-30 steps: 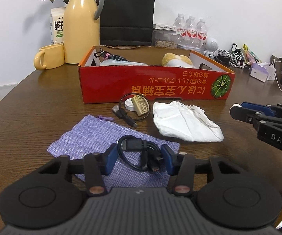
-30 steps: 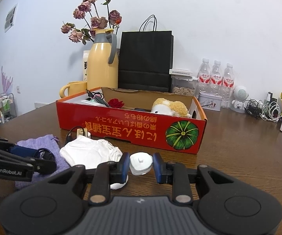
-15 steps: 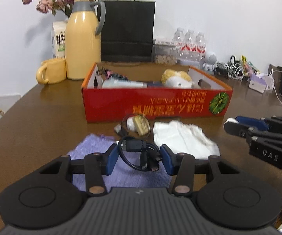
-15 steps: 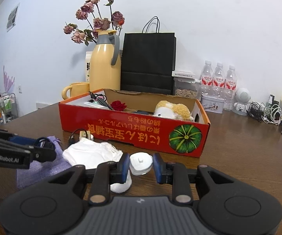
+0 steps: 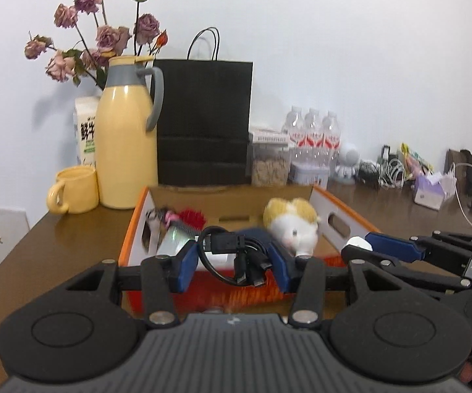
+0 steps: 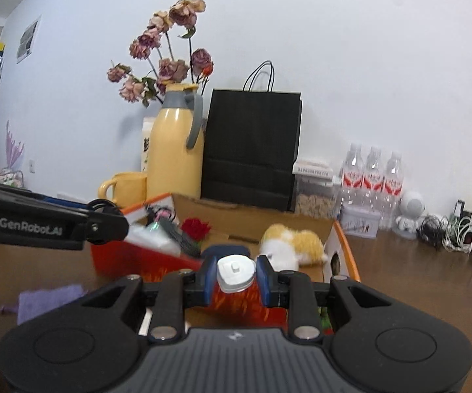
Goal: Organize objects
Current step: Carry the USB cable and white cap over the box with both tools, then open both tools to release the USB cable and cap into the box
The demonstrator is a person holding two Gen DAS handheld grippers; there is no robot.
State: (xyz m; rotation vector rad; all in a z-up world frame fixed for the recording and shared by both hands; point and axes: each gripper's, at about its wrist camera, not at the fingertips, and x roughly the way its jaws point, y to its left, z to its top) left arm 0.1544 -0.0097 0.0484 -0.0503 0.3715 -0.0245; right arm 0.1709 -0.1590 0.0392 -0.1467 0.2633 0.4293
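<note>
My left gripper (image 5: 236,260) is shut on a coiled black USB cable (image 5: 232,255) and holds it above the near wall of the red cardboard box (image 5: 131,239). My right gripper (image 6: 235,276) is shut on a small white cap-like object (image 6: 235,273), raised before the box (image 6: 344,239). The right gripper also shows in the left wrist view (image 5: 363,249), and the left gripper in the right wrist view (image 6: 104,222). Inside the box lie a plush toy (image 5: 293,222), a red flower (image 6: 196,227) and a brush (image 6: 183,237).
A yellow thermos (image 5: 126,144), a yellow mug (image 5: 75,190), a black paper bag (image 5: 203,124), water bottles (image 5: 314,137) and tangled cables (image 5: 386,170) stand behind the box. A purple cloth (image 6: 49,298) lies on the wooden table (image 6: 416,278) at the left.
Both grippers have risen and moved forward to the box with their loads. The purple cloth and white cloth have dropped out of the left wrist view.
</note>
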